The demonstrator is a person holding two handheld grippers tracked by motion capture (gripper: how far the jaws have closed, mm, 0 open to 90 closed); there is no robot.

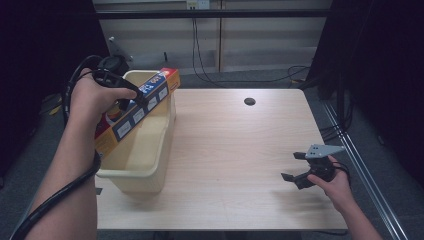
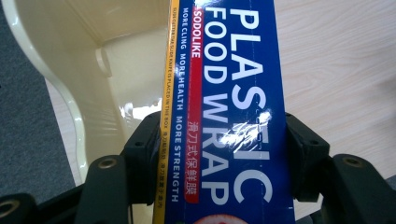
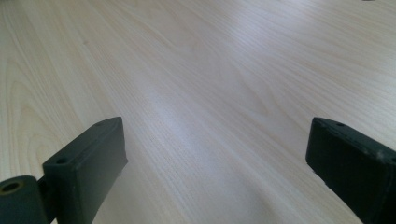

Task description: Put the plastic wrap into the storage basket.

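A long blue, red and orange plastic wrap box (image 1: 137, 111) is held tilted over the cream plastic bin (image 1: 150, 165) at the table's left. My left gripper (image 1: 131, 98) is shut on it; in the left gripper view both black jaws press the box (image 2: 229, 107) from either side, with the bin's inside (image 2: 93, 70) below. My right gripper (image 1: 293, 166) rests low over the table's right front, open, with bare wood between its jaws (image 3: 215, 154).
The light wooden table (image 1: 235, 145) has a dark round hole (image 1: 249, 101) near its far edge. Cables lie on the floor beyond the table and along its right side. The bin stands at the table's left edge.
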